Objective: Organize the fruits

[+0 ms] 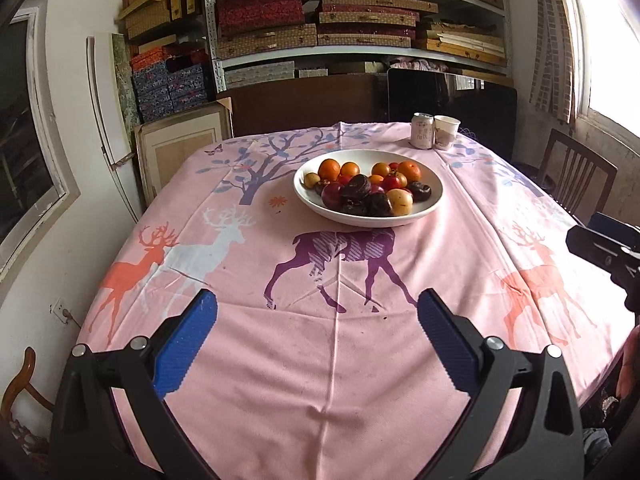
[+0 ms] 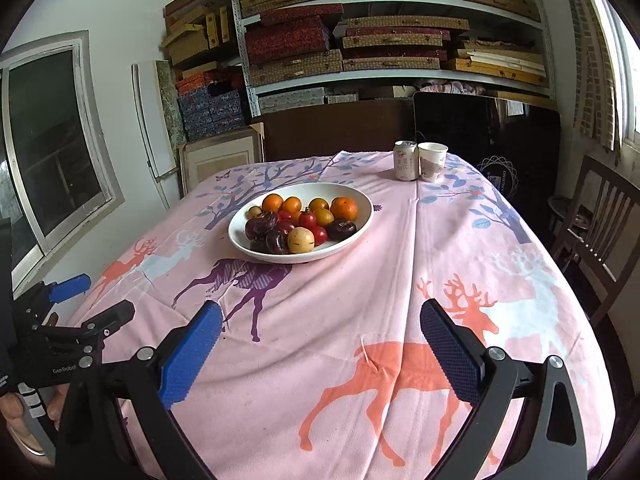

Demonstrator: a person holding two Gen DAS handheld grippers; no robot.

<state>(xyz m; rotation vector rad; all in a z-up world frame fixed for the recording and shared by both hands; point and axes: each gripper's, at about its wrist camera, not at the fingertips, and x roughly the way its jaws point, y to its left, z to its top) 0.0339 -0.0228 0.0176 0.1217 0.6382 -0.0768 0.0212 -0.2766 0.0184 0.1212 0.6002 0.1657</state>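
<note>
From your left wrist camera, your left gripper [image 1: 318,344] stands wide open over the near part of the pink tablecloth [image 1: 320,380], with nothing between its blue pads. All the fruit sits heaped in the white bowl [image 1: 434,196] well ahead of you, near the table's middle: oranges [image 1: 329,169] at the back, dark wrinkled fruit [image 1: 360,184] and a yellowish one [image 1: 401,202] at the front. Nothing lies loose on the cloth, which suggests the gathering is done. A can [image 1: 422,131] and a paper cup [image 1: 447,132] stand touching at the far edge, clear of the bowl.

From your right wrist camera, your right gripper [image 2: 320,350] is likewise spread fully and empty, held low and back from the bowl [image 2: 360,196]. The fruit [image 2: 301,240] is piled inside, away from the rim, so it looks unlikely to roll out.
</note>
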